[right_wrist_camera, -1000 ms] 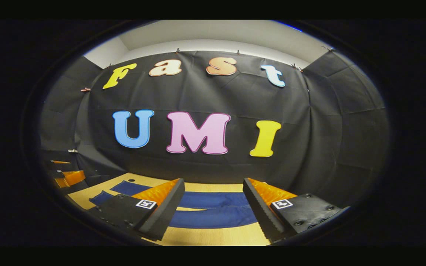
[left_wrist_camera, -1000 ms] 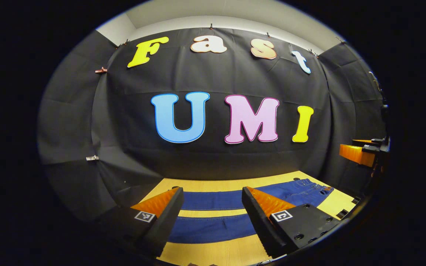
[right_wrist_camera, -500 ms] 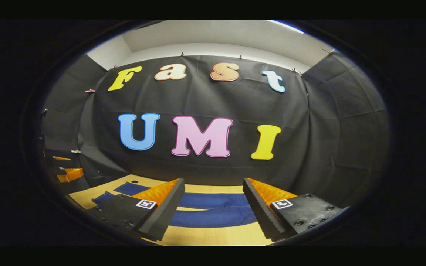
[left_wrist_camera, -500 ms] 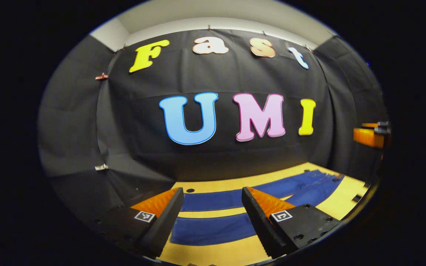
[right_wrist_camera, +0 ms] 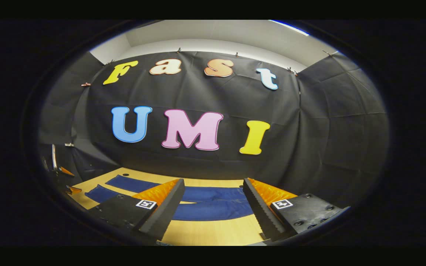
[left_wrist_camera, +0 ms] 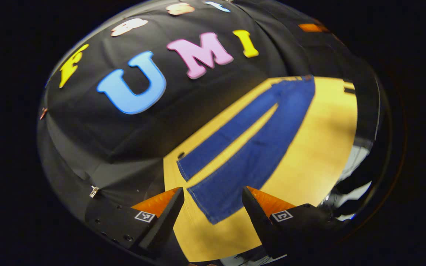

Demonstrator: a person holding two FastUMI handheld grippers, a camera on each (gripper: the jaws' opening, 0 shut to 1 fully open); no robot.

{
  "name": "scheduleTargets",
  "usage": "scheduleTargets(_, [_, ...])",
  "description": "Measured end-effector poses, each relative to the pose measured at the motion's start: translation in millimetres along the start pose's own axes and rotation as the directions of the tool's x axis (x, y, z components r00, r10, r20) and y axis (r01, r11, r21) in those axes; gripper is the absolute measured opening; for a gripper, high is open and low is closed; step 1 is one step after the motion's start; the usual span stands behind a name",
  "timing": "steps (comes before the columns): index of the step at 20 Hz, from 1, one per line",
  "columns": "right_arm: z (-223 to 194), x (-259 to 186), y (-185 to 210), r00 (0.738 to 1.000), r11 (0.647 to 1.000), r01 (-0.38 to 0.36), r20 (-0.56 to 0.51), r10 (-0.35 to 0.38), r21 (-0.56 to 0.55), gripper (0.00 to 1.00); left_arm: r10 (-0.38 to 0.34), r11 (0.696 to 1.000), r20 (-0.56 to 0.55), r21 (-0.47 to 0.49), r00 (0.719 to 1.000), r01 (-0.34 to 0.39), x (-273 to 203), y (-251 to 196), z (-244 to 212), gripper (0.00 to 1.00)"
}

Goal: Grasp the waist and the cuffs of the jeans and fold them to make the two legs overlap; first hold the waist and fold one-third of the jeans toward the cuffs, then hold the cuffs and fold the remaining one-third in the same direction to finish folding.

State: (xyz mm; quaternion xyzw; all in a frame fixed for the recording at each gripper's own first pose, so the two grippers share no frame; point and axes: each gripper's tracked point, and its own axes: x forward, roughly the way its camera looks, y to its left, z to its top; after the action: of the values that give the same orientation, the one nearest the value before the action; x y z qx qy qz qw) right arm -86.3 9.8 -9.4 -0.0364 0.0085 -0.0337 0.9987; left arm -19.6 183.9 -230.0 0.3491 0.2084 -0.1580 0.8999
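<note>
So the jeans (left_wrist_camera: 250, 147) are lying flat and unfolded on the wooden bench (left_wrist_camera: 320, 140), legs splayed in a narrow V with a strip of bare wood between them. In the left gripper view the long axis runs diagonally: cuffs at the near end, just ahead of the fingers, and the waist way off at the far upper right. The near leg's cuff (left_wrist_camera: 216, 207) sits pretty much in the gap of the left gripper (left_wrist_camera: 213, 201), a bit beyond the tips. That gripper is wide open and holding nothing; it's up above the cloth, not touching as far as I can tell.

In the right gripper view the jeans (right_wrist_camera: 213, 208) run left-right across the bench (right_wrist_camera: 213, 231), and the wider waist end seems to sit right in front of the right gripper (right_wrist_camera: 213, 197), with the legs trailing off to the left. Also spread wide, also empty, and tilted more toward the wall than down at the fabric.

My read: the split is natural, left one is nearest the cuffs, right one nearest the waist. Nothing's folded yet, so the first job is bringing one leg over the other. The left looks closer to being lined up; the right needs to pitch down first.
</note>
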Motion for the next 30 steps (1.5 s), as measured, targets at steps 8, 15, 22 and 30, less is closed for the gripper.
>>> scheduleTargets(8, [-24, -19, -30, 0.994, 0.996, 0.059, -0.086, -0.065, -0.068, 0.97, -0.147, 0.902, -0.296, 0.351, 0.944, 0.250, 65, -6, -103, 0.98])
scheduleTargets(15, [-42, -20, -58, 0.982, 0.989, 0.120, -0.134, -0.130, -0.082, 0.97, -0.112, 0.870, -0.306, 0.430, 0.945, 0.242, 112, 1, -103, 0.93])
scheduleTargets(22, [-69, -3, -60, 0.977, 0.990, 0.083, -0.186, -0.103, -0.112, 0.97, -0.141, 0.901, -0.386, 0.332, 0.911, 0.280, 114, -2, -116, 0.57])
scheduleTargets(30, [-92, 58, -94, 0.983, 0.980, 0.004, -0.179, -0.040, -0.197, 0.97, -0.135, 0.885, -0.451, 0.346, 0.882, 0.312, 122, -6, -115, 0.12])
